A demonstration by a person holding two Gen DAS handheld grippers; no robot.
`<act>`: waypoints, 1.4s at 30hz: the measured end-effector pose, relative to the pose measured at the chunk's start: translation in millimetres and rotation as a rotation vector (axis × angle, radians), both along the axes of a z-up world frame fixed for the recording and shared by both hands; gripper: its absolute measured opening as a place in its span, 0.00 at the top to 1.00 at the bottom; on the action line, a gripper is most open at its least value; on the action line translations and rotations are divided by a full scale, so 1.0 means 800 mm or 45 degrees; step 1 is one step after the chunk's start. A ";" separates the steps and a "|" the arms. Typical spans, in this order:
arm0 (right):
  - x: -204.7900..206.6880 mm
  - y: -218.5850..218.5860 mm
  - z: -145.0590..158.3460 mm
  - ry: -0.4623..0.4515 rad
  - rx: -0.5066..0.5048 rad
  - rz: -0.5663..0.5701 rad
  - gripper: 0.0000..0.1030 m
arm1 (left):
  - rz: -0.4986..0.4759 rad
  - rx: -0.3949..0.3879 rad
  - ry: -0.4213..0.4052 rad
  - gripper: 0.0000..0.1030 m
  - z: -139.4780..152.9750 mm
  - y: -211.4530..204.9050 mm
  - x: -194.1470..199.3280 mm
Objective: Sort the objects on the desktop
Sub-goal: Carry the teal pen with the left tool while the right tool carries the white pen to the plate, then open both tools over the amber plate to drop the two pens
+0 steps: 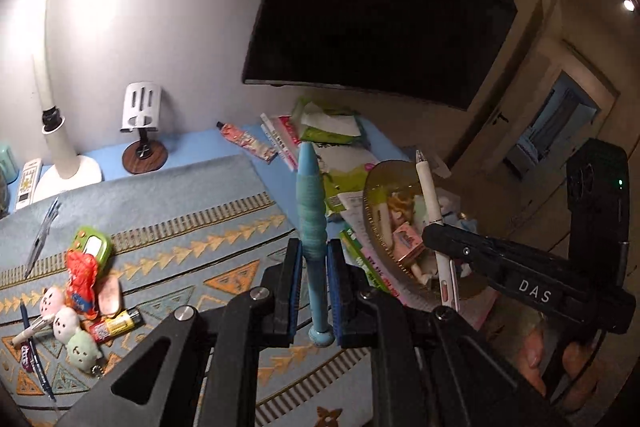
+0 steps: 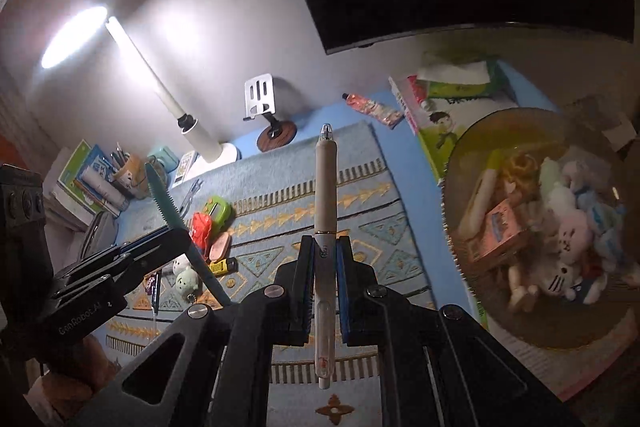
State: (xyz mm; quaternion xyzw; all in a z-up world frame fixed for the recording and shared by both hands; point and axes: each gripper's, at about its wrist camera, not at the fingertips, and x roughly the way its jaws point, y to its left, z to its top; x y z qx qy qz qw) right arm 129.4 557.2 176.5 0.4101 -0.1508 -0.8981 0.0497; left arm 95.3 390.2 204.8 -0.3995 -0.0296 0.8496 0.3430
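Note:
My left gripper (image 1: pixel 314 287) is shut on a light blue pen (image 1: pixel 311 211) that points away from me, held above the patterned mat (image 1: pixel 192 227). To its right, my right gripper (image 1: pixel 440 239) is shut on a beige pen (image 1: pixel 430 199) in front of the amber see-through bowl (image 1: pixel 370 187). In the right wrist view the right gripper (image 2: pixel 324 283) clamps the beige pen (image 2: pixel 326 187) between its blue pads. The left gripper (image 2: pixel 168 243) shows at the left with the blue pen (image 2: pixel 164 199). The bowl (image 2: pixel 500 131) sits at the right, full of plush toys and a doll.
On the mat lie a green toy (image 1: pixel 94 247), a red wrapper (image 1: pixel 82 279), small plush figures (image 1: pixel 66 323), a lighter (image 1: pixel 116 325) and loose pens. A desk lamp (image 2: pixel 200 139), a phone stand (image 2: pixel 276 135), a pen cup (image 2: pixel 128 171), books (image 2: pixel 444 123) and a dark monitor stand behind.

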 end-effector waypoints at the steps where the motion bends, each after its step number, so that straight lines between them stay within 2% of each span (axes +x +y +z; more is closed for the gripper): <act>1: 0.003 0.014 0.007 0.019 0.006 -0.023 0.90 | -0.027 0.010 0.010 0.91 0.005 0.016 0.000; 6: 0.019 0.085 0.025 0.079 0.054 -0.154 0.90 | -0.163 0.054 0.040 0.91 0.012 0.101 -0.003; 14: 0.020 0.190 -0.004 0.005 0.040 -0.324 0.89 | -0.275 0.046 0.024 0.91 -0.024 0.219 -0.016; 21: 0.001 0.214 -0.034 -0.057 0.039 -0.283 0.90 | -0.268 -0.036 -0.012 0.91 -0.066 0.269 -0.028; 26: -0.012 0.211 -0.047 -0.054 0.027 -0.245 0.89 | -0.226 -0.040 -0.061 0.90 -0.083 0.268 -0.036; 27: -0.013 0.210 -0.048 -0.054 0.021 -0.237 0.89 | -0.232 -0.032 -0.070 0.82 -0.084 0.265 -0.037; 28: -0.015 0.208 -0.048 -0.052 0.014 -0.223 0.89 | -0.233 -0.029 -0.074 0.69 -0.084 0.261 -0.037; 29: -0.017 0.205 -0.048 -0.051 0.009 -0.203 0.83 | -0.210 -0.033 -0.070 0.66 -0.083 0.255 -0.037; 31: -0.014 0.200 -0.044 -0.041 0.042 -0.199 0.71 | -0.161 -0.031 -0.095 0.41 -0.082 0.238 -0.040; 32: -0.010 0.198 -0.040 -0.029 0.066 -0.218 0.63 | -0.145 -0.007 -0.121 0.38 -0.082 0.227 -0.042; 34: -0.002 0.198 -0.036 -0.010 0.082 -0.256 0.48 | -0.116 0.054 -0.166 0.38 -0.081 0.202 -0.046; 35: 0.002 0.197 -0.035 -0.007 0.082 -0.268 0.46 | -0.102 0.067 -0.186 0.38 -0.081 0.193 -0.049; 40: 0.012 0.182 -0.036 -0.052 0.042 -0.293 0.46 | -0.042 0.082 -0.249 0.37 -0.085 0.135 -0.044; 42: 0.015 0.167 -0.031 -0.039 0.017 -0.273 0.46 | -0.008 0.062 -0.288 0.33 -0.094 0.107 -0.040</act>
